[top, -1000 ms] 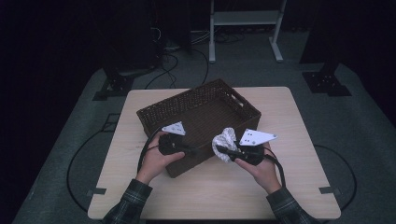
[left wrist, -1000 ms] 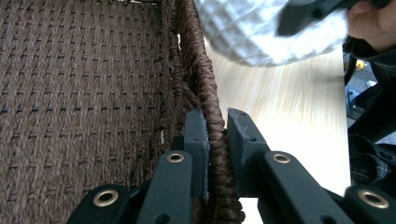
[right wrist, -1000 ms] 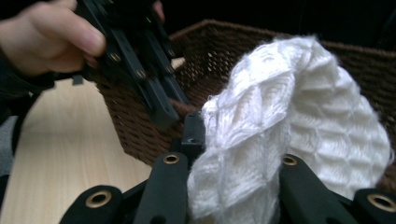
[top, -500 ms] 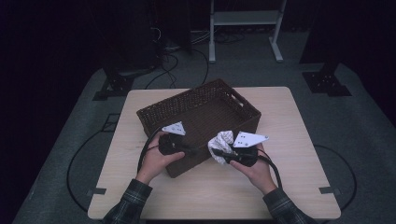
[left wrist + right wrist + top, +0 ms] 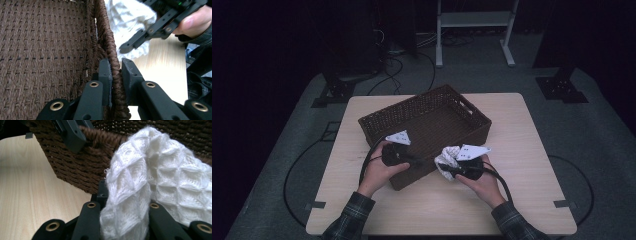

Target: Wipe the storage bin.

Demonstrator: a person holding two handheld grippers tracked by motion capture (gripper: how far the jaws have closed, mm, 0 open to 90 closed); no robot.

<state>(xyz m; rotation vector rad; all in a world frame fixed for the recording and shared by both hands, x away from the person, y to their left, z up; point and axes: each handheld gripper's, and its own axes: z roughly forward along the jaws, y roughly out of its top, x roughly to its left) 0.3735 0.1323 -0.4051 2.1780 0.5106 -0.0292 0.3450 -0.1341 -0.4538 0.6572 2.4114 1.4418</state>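
Left gripper (image 5: 115, 72) clamped on near rim of dark brown woven wicker basket (image 5: 422, 117), 1 jaw inside the wall, 1 outside; right gripper (image 5: 125, 202) shut on white waffle-knit cloth (image 5: 150, 170), bunched between its 2 jaws and bulging above them; held just beside basket's near wall, above pale wooden surface (image 5: 532, 145).

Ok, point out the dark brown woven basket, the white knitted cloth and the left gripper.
dark brown woven basket (image 5: 472, 111): high view, far rim.
white knitted cloth (image 5: 160, 170): right gripper view, quilted face.
left gripper (image 5: 115, 75): left gripper view, between the pads.
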